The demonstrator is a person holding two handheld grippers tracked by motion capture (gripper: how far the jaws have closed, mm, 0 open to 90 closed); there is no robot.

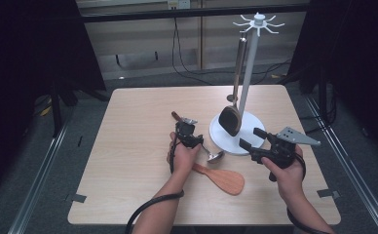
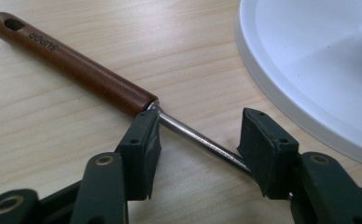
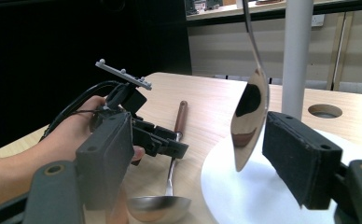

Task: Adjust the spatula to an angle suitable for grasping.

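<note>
1. Presently the left gripper (image 1: 189,132) stands with its jaws parted on either side of the ladle (image 2: 123,95). They straddle the bare steel shank just past the wooden handle and do not yet press it. That placement suggests a pick-up at the narrow neck, where the pads can close fully.
2. Lying flat on the table (image 1: 128,161), the ladle has its bowl (image 1: 215,156) behind the left gripper, toward the person.
3. Near that bowl lies one wooden spatula (image 1: 223,178), untouched.
4. Ahead of the right gripper (image 1: 252,139) stands one white rack (image 1: 248,73) on a round base; one spoon (image 3: 249,112) hangs from it.
5. Hovering near the base rim, the right gripper has its jaws wide apart, holding nothing, seemingly waiting.
6. Count: two grippers, three utensils, one rack.
</note>
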